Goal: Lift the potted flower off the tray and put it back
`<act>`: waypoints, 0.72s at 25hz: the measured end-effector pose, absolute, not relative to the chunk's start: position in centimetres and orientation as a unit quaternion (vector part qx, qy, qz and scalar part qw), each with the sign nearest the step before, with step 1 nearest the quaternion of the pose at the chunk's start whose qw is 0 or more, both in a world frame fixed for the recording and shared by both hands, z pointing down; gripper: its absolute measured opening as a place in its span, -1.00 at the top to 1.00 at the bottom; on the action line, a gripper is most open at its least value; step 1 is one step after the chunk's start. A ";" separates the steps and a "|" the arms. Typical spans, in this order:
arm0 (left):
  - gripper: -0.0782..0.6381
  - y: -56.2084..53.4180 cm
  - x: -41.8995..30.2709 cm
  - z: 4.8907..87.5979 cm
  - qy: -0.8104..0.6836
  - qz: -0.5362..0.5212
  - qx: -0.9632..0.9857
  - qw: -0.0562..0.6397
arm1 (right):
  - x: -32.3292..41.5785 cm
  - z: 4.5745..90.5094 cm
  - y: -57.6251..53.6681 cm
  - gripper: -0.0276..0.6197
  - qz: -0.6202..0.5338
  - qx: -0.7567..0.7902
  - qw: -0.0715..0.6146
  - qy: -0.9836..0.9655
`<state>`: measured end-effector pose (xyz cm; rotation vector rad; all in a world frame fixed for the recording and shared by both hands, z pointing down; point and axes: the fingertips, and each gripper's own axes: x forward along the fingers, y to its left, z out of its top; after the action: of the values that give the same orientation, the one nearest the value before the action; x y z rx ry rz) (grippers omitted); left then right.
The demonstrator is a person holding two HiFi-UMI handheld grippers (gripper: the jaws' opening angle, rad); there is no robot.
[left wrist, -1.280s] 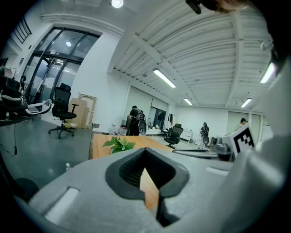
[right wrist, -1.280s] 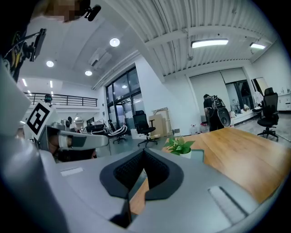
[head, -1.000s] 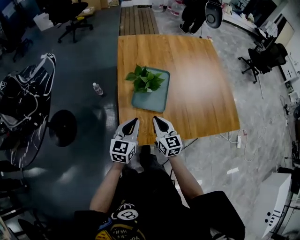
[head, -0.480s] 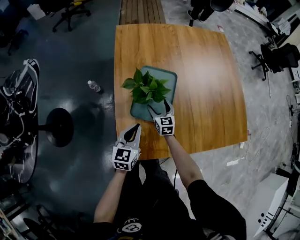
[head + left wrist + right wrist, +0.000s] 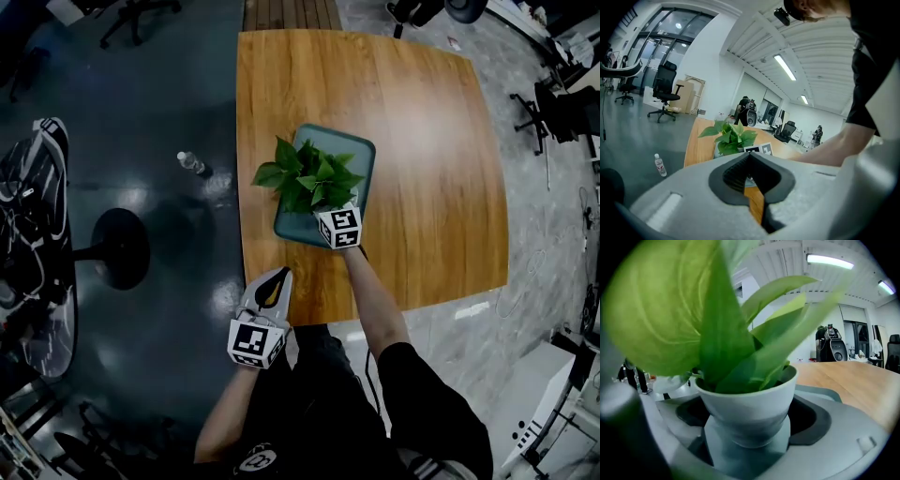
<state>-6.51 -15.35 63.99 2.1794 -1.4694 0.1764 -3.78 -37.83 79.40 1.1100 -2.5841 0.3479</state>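
A leafy green plant (image 5: pixel 309 173) in a white pot (image 5: pixel 750 413) stands on a teal tray (image 5: pixel 364 150) on the wooden table (image 5: pixel 422 187). My right gripper (image 5: pixel 325 204) reaches in under the leaves from the near side. Its jaws are opening, and the pot stands between them with its base on the tray. The dark pads (image 5: pixel 811 420) sit a little off the pot's sides. My left gripper (image 5: pixel 274 279) hangs back at the table's near edge, shut and empty. In the left gripper view its tips (image 5: pixel 750 157) meet, with the plant (image 5: pixel 731 136) farther off.
A small water bottle (image 5: pixel 192 163) lies on the dark floor left of the table. A round chair base (image 5: pixel 117 248) stands farther left. The tray sits near the table's left side, with bare wood to its right. My right forearm (image 5: pixel 834 145) crosses the left gripper view.
My right gripper moved forward from the table's near edge to the pot and its jaws spread around it. My left gripper sank back to the near edge.
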 end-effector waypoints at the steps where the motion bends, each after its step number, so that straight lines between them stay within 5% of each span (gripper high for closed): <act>1: 0.79 -15.3 -6.9 63.8 -0.539 0.064 0.801 0.251 | -4.1 79.2 -38.0 -0.64 0.117 0.388 0.150 -0.902; 8: 0.79 -15.9 -8.9 62.2 -0.534 0.062 0.809 0.238 | -5.6 76.4 -37.4 -0.64 0.088 0.396 0.125 -0.906; 18: 0.79 -17.6 -9.7 55.0 -0.529 0.051 0.823 0.201 | -1.4 60.8 -32.6 -0.64 0.080 0.421 0.082 -0.900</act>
<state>-9.66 -17.60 55.05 2.3003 -1.4775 0.1419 -1.36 -32.63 60.83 1.2569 -2.6893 0.2400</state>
